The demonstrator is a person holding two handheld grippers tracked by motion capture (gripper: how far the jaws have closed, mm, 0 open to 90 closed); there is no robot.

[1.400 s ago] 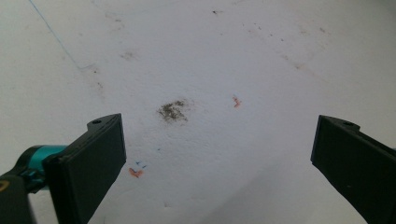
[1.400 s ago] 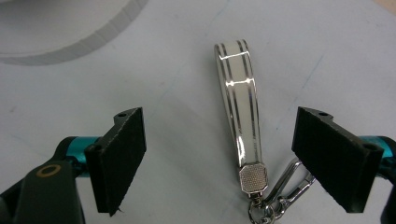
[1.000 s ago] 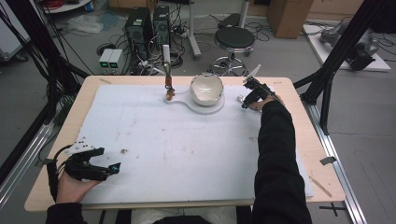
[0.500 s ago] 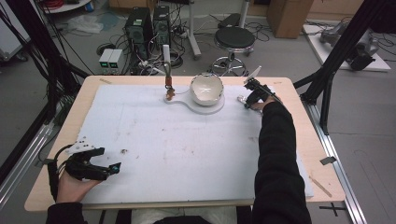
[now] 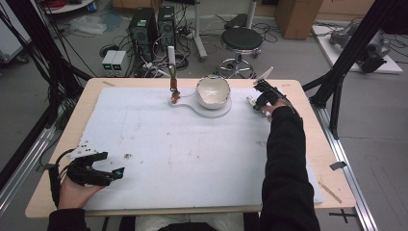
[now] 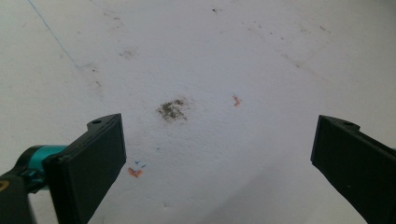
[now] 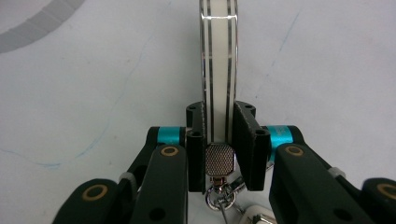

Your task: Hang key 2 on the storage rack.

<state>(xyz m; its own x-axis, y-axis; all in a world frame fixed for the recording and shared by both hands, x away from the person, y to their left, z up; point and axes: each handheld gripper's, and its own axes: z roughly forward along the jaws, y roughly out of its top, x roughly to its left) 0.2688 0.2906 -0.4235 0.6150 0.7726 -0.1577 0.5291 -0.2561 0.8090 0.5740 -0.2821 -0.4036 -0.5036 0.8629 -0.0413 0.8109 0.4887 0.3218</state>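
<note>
My right gripper [image 7: 218,126] is shut on a thin white item with black stripes [image 7: 218,56], seen edge-on, standing up between the pads. A knurled metal tab and a clasp ring [image 7: 219,193] hang at its near end. Its jaws have just been closing on this item. In the high view that gripper [image 5: 260,100] sits at the mat's far right, beside the bowl. My left gripper [image 5: 115,172] rests low at the near left. Its jaws [image 6: 219,158] stand wide open over bare mat with nothing between them.
A shiny bowl [image 5: 213,90] sits on a white keyhole-shaped base [image 5: 190,103] at the far middle. A small clamp stand [image 5: 173,86] rises at the base's left end. The white mat [image 5: 183,144] carries a dark smudge [image 6: 172,109] ahead of the left jaws.
Both hands keep their places. The right gripper's jaws have drawn together on the small white item.
</note>
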